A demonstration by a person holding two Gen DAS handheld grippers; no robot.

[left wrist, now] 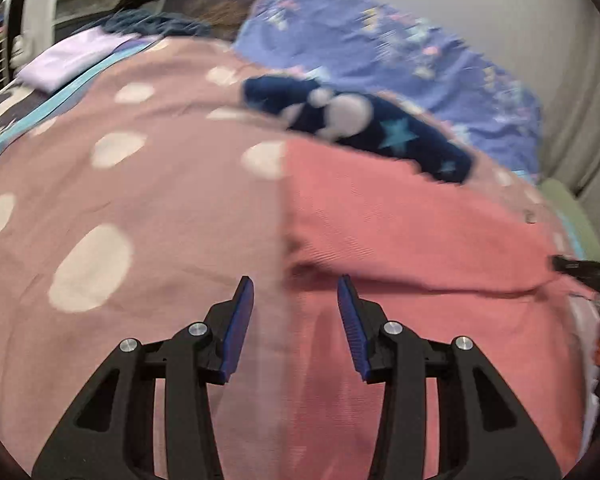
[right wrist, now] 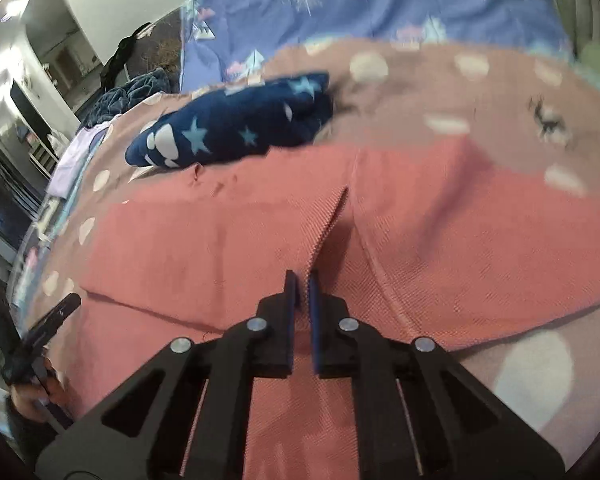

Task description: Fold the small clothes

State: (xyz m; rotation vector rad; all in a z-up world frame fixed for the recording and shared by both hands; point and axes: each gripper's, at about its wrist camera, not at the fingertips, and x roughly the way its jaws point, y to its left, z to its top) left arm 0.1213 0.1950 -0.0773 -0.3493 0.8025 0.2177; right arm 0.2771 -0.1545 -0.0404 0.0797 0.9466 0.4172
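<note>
Where the right hand-held gripper (right wrist: pixel 302 280) stands, jaws nearly shut on a raised ridge of the pink garment (right wrist: pixel 228 232) — fabric pinched between the pads, judged held. Left hand-held gripper (left wrist: pixel 296 292) wide open, holding nothing, poised over the garment's left edge. Garment spread directly ahead of both, long axis running side to side; right the nearer and already engaged. Just beyond, touching its far edge: navy star-print garment (right wrist: pixel 236 128), bunched. Underneath, a polka-dot bedspread (left wrist: pixel 120 184) on a bed. Farther off: blue patterned sheet (left wrist: pixel 380 56), lilac folded cloth (left wrist: pixel 72 60), shelving dim and blurred.
</note>
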